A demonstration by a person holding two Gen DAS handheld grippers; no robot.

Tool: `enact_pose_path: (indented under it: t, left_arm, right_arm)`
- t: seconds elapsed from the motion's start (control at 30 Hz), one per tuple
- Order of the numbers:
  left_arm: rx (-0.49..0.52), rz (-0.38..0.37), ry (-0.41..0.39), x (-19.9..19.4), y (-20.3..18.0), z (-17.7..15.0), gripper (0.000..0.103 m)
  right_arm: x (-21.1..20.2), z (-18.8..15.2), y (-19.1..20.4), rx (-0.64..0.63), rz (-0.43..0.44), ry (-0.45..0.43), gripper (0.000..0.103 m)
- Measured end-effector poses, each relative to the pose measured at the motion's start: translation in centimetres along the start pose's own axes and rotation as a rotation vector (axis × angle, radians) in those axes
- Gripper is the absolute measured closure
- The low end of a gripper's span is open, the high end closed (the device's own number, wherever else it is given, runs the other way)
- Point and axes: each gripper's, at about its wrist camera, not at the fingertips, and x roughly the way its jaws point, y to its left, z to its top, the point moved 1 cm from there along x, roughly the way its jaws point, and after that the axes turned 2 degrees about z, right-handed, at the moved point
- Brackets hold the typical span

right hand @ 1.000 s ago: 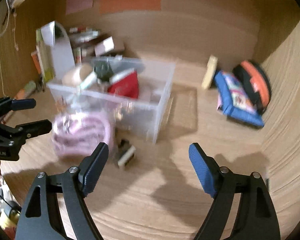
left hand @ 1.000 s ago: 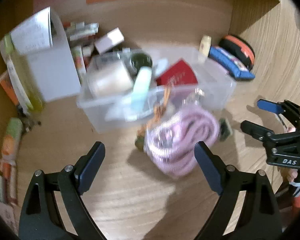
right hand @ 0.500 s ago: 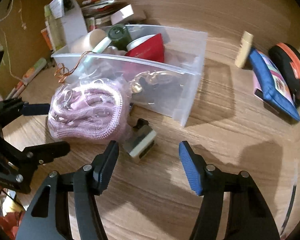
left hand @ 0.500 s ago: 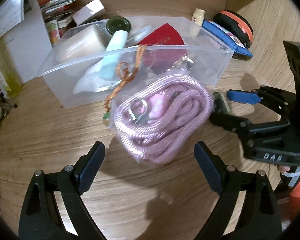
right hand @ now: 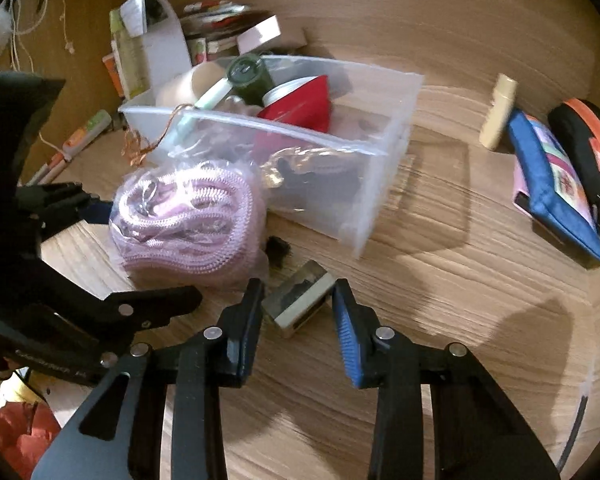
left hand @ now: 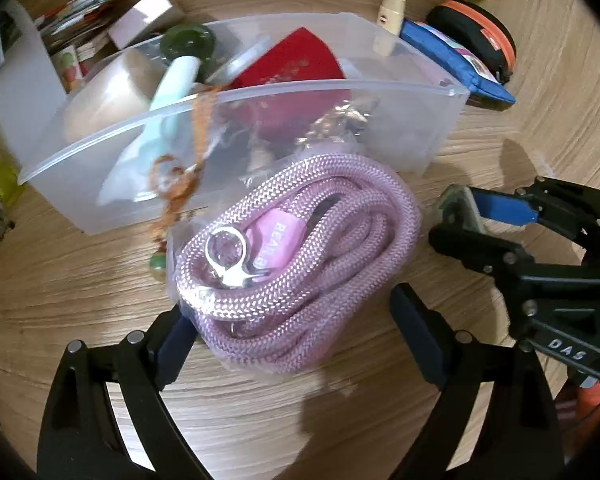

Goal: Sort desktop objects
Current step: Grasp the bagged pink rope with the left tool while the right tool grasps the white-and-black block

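Note:
A clear bag of pink rope (left hand: pixel 300 264) (right hand: pixel 188 216) lies on the wooden desk against the front of a clear plastic bin (left hand: pixel 340 88) (right hand: pixel 280 128) full of small items. My left gripper (left hand: pixel 296 332) (right hand: pixel 136 252) is open and straddles the bag, one finger on each side. To the bag's right a small grey-and-cream block (right hand: pixel 300 300) (left hand: pixel 460 204) sits on the desk. My right gripper (right hand: pixel 296 300) (left hand: pixel 460 220) is closing on it, and its pads meet the block's two sides.
An orange cord (left hand: pixel 180 184) hangs over the bin's front wall. A blue pouch (right hand: pixel 552 188), a black-and-orange round case (right hand: pixel 584 148) and a cream tube (right hand: pixel 498 116) lie at the right. A white box (right hand: pixel 156 40), packets and pens (right hand: pixel 80 136) crowd the back left.
My left gripper came down and forward until its fingers flank the rope bag. My right gripper moved onto the small block and its jaws narrowed from wide apart to the block's width.

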Motion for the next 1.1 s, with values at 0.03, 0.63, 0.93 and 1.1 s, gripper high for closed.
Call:
enact_pose_path:
  t: [0.03,0.63,0.93,1.1]
  left_arm:
    - [0.008,-0.005,0.004,0.0,-0.3,0.1,0.01]
    - [0.027,-0.133,-0.071,0.3,-2.1,1.1,0.028]
    - [0.052,-0.163,-0.094,-2.3,-0.3,-2.0,0.045]
    - [0.024,-0.115,-0.124,-4.5,2.0,-4.1,0.046]
  right_arm:
    - [-0.2,0.0,-0.2,0.007,-0.001,-0.003,0.071]
    - [-3.3,-2.2,-4.2,0.153,-0.025,-0.054,0.071]
    - [-3.0,-1.9,-3.4,0.155,-0.003,-0.049,0.071]
    - [-3.3,-1.5,-2.7,0.148,-0.003,-0.059,0.071]
